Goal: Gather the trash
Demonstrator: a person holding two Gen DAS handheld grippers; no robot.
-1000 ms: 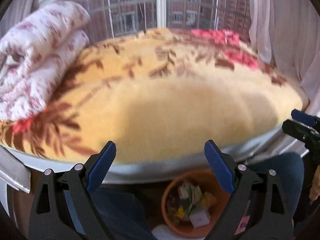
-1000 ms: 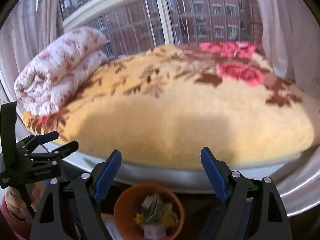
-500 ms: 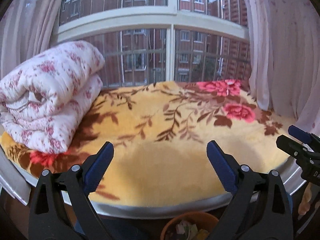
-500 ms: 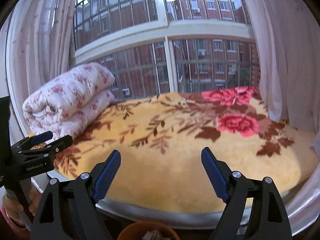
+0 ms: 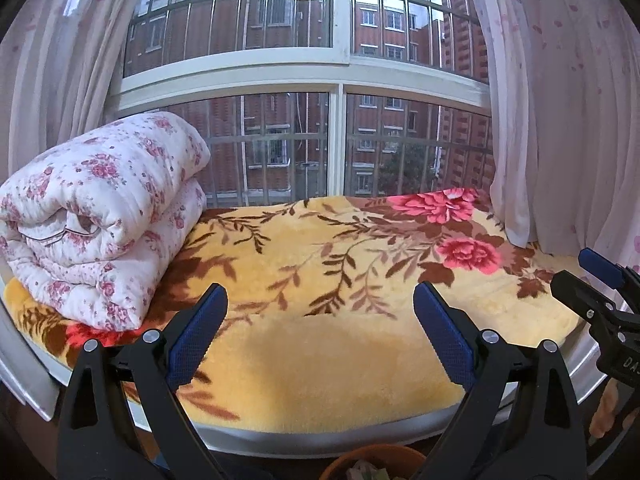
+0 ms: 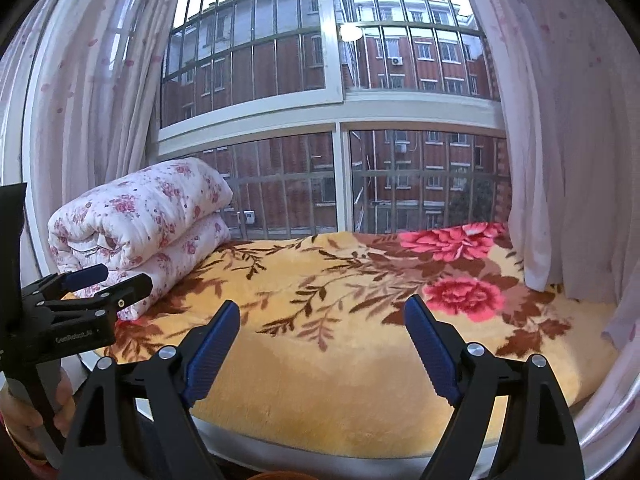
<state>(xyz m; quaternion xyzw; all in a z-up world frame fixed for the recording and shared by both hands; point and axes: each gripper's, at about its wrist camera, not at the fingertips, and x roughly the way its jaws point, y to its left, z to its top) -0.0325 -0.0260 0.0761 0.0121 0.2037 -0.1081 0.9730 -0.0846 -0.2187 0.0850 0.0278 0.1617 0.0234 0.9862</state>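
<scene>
An orange trash bin (image 5: 372, 456) shows only its rim at the bottom edge of the left wrist view, with a scrap of paper trash (image 5: 362, 474) inside. My left gripper (image 5: 320, 292) is open above it, with nothing between its blue pads, and it points at the yellow flowered blanket (image 5: 340, 360). My right gripper (image 6: 322, 306) is also open and empty over the same blanket. Each gripper shows in the other's view: the right gripper (image 5: 592, 280) at the right edge, the left gripper (image 6: 108, 280) at the left, held by a hand (image 6: 24, 420).
A rolled white quilt with pink flowers (image 5: 100, 216) lies on the blanket's left end. Behind it is a barred window (image 5: 336, 144), with sheer pink curtains (image 5: 560, 120) on both sides. The window seat's pale rim (image 5: 320, 438) runs along the front.
Both grippers have risen and tipped upward. The orange bin has slid down to the bottom edge of the left view and out of the right view, and the window has come into view.
</scene>
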